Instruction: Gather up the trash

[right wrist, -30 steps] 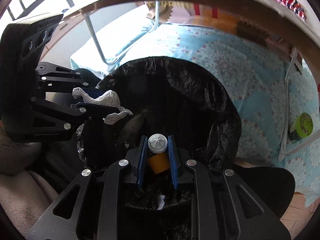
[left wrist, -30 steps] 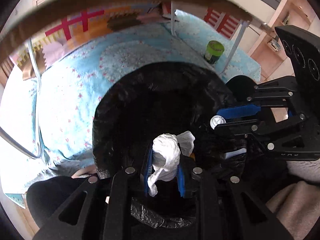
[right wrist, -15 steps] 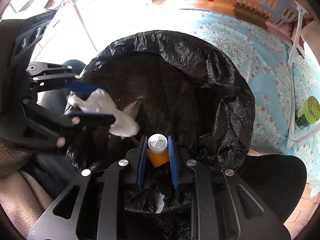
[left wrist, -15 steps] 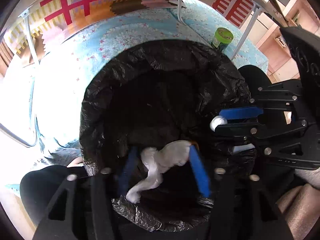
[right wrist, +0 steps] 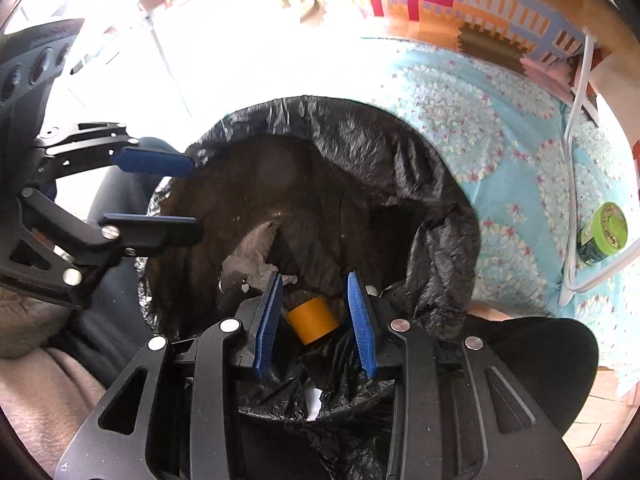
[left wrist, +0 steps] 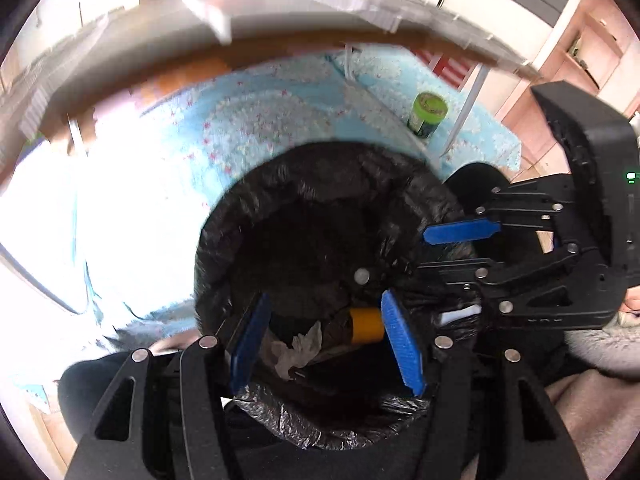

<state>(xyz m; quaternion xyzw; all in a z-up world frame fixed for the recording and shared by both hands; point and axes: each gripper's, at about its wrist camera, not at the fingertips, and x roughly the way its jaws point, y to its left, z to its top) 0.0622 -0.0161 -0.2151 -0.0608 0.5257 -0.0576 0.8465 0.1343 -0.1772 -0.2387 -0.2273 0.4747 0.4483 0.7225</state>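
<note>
Over the bin (left wrist: 248, 216), both grippers have let go since the earlier frames: left gripper (left wrist: 326, 344) was clamped on the white tissue a second ago and already spread half a second ago; right gripper (right wrist: 316, 320) was gripping the orange bottle until half a second ago, now its blue pads stand apart with nothing between them

Contents, left to right in the left wrist view: crumpled tissue (left wrist: 298, 350) lies at the bottom of the black bag liner (left wrist: 320, 184), orange bottle (left wrist: 366, 325) just beside it to the right, lying on its side. Right wrist view shows the same: tissue (right wrist: 256, 266) left, bottle (right wrist: 314, 320) right, both down inside the liner (right wrist: 424, 216), below the pads and not touching them

Pose: left gripper sits at the near rim pointing down into the opening, jaws wide. Right gripper (left wrist: 456, 248) reaches in over the rim from the right side, fingers open. From the right wrist camera, left gripper (right wrist: 158, 192) enters from the left, pads parted over the rim

Outside the bin: green-lidded jar (left wrist: 428, 114) stands on the blue floral mat (left wrist: 240, 120) beside a white metal leg (left wrist: 460, 120), well apart from the bin
</note>
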